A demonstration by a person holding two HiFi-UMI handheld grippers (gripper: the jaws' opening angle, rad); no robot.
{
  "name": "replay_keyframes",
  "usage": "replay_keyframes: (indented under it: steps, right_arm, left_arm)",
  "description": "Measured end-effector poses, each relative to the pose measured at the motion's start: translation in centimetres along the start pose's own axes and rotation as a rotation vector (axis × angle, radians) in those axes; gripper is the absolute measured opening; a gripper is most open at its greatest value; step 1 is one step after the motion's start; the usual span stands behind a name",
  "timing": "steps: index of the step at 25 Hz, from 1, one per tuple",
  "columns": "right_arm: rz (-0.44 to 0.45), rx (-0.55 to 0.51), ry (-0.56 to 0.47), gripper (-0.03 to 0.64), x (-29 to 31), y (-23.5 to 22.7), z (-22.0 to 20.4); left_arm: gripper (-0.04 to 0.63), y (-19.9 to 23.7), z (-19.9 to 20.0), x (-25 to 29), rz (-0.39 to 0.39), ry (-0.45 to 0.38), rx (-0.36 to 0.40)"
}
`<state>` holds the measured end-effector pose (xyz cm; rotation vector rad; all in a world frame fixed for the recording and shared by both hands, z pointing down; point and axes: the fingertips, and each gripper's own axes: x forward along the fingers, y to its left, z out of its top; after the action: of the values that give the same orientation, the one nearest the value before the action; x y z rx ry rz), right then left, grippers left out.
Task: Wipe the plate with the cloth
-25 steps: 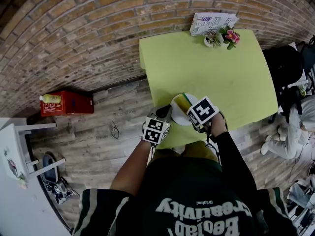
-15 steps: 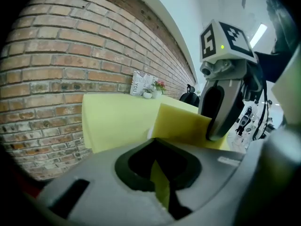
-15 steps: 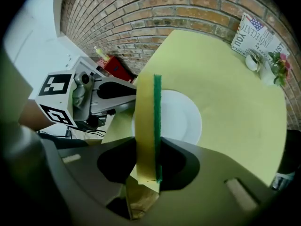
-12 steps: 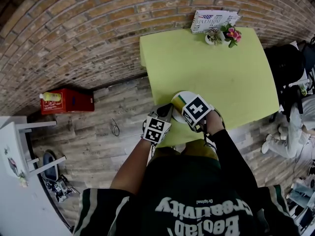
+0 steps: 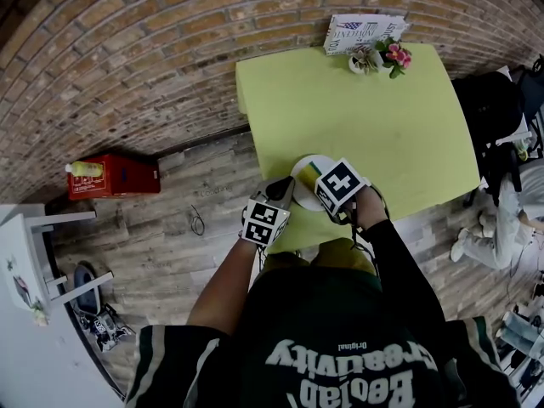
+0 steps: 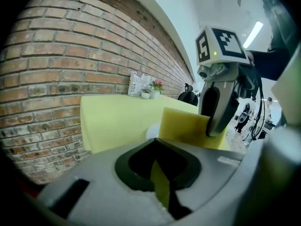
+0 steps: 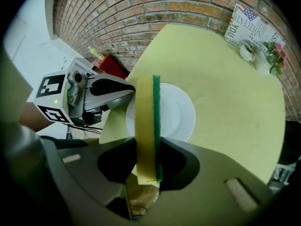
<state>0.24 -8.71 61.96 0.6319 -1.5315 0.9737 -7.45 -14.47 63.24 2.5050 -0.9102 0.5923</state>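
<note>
A white plate lies near the front left edge of the yellow-green table. My right gripper is shut on a yellow sponge with a green scouring face, held on edge over the plate. From the head view, the right gripper covers the plate's right half. My left gripper sits at the plate's left rim. Its jaws stand close together there, and the left gripper reaches the rim in the right gripper view. The sponge hides most of the plate from the left.
A small flower pot and a printed card stand at the table's far edge by the brick wall. A red box sits on the wooden floor at left, white furniture lower left. A seated person is at right.
My right gripper has slid a little to the left over the plate with the sponge. The left gripper has stayed at the plate's left rim.
</note>
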Motion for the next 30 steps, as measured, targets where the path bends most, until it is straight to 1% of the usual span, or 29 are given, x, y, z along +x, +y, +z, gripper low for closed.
replay_keyframes:
  steps: [16, 24, 28, 30]
  right_arm:
    - [-0.037, 0.105, 0.013, 0.134, -0.9, -3.9, -2.5]
    - [-0.035, 0.187, -0.003, 0.135, -1.3, -5.7, -3.8]
    - [-0.057, 0.21, -0.011, 0.135, -1.6, -6.4, -4.3]
    - [-0.086, 0.216, -0.01, 0.135, -1.8, -7.0, -4.7]
  left_arm:
    - [0.008, 0.0, 0.0, 0.0, 0.009, 0.0, 0.011]
    - [0.008, 0.0, -0.1, 0.1, 0.015, 0.002, 0.02]
    - [0.008, -0.1, -0.1, 0.0, 0.015, 0.005, 0.025]
    - [0.008, -0.1, -0.1, 0.1, 0.016, 0.007, 0.03]
